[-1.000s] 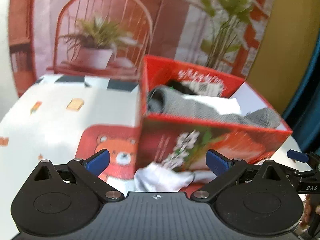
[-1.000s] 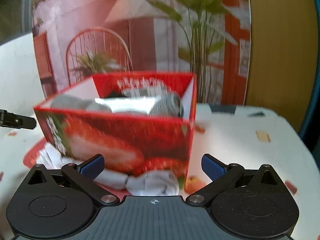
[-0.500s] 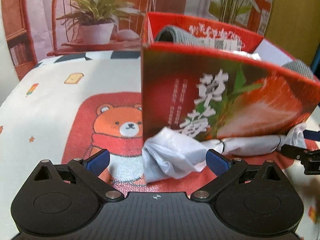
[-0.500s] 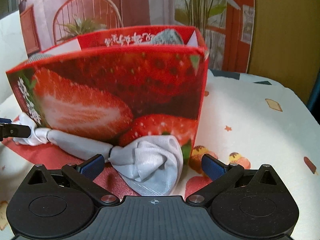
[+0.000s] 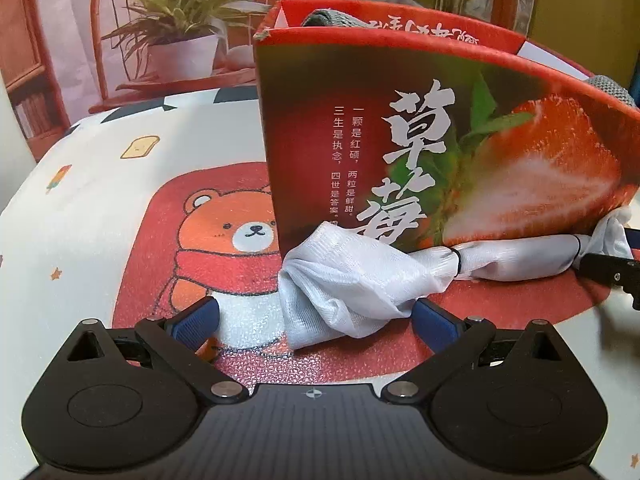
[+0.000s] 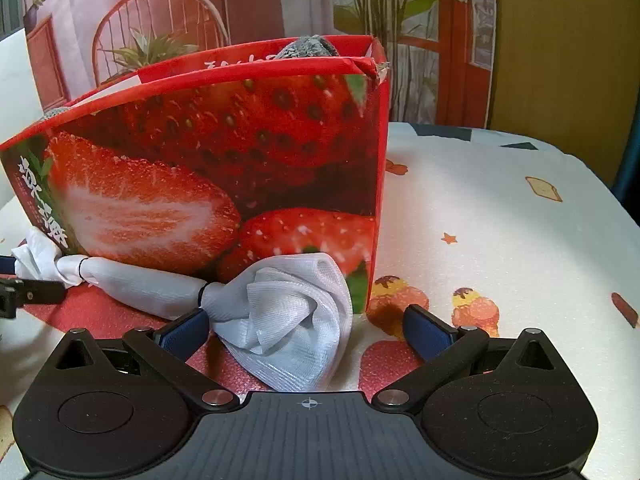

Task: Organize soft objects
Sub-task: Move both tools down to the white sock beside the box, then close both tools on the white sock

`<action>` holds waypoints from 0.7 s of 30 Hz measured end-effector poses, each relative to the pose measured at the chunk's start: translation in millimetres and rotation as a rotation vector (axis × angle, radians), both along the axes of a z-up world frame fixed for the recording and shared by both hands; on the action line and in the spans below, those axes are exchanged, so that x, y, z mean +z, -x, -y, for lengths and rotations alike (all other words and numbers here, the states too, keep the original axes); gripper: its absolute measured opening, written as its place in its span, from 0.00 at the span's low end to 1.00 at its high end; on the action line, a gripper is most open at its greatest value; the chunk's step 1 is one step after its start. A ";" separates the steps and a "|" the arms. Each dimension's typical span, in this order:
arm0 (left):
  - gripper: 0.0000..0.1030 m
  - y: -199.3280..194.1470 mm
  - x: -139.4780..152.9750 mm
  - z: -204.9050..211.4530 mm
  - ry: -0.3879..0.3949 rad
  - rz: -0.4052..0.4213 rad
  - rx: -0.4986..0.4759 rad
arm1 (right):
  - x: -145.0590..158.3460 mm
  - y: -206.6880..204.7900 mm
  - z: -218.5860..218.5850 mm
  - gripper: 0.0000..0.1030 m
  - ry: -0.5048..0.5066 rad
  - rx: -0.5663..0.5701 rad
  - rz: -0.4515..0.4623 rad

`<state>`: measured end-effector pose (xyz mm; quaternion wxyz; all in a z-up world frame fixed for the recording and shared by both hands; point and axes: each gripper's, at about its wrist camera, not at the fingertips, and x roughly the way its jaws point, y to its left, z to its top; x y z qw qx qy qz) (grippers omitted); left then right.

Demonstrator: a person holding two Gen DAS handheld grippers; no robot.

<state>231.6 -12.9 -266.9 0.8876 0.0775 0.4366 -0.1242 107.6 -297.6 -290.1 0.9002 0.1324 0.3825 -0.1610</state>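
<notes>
white cloth roll [image 5: 400,276] lying lengthwise along strawberry box [image 5: 440,140] front | left gripper [image 5: 316,316], right gripper [image 6: 306,326] hovering low, each spread wide around one end

White cloth [image 5: 352,280] between spread tongs [image 5: 314,318]

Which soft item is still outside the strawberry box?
The white cloth roll, tied with black bands, lying on the mat against the box's front. The grey knit items sit inside, peeking over the rim.
</notes>
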 end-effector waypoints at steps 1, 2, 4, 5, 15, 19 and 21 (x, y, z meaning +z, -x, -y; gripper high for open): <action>1.00 0.0 0.2 -0.2 0.001 -0.001 -0.001 | 0.0 0.0 0.1 1.00 0.001 0.000 0.000; 1.00 -0.1 0.0 0.5 0.001 -0.001 -0.001 | -0.3 0.3 0.9 1.00 0.000 0.000 0.001; 1.00 0.0 0.0 1.0 0.001 -0.001 -0.001 | -0.4 1.7 1.5 1.00 -0.004 -0.001 0.006; 1.00 0.0 0.0 0.8 0.001 -0.002 -0.001 | -0.4 2.4 1.8 1.00 -0.007 -0.002 0.009; 1.00 -5.6 6.2 -11.5 0.064 -0.047 0.008 | 1.6 7.0 7.3 0.98 -0.035 -0.008 0.029; 0.95 -9.3 15.3 -35.0 0.223 -0.105 0.064 | 5.0 7.9 5.8 0.92 -0.050 -0.007 0.019; 0.84 -11.1 17.2 -40.9 0.267 -0.119 0.076 | 6.9 7.5 2.7 0.88 -0.060 0.000 0.010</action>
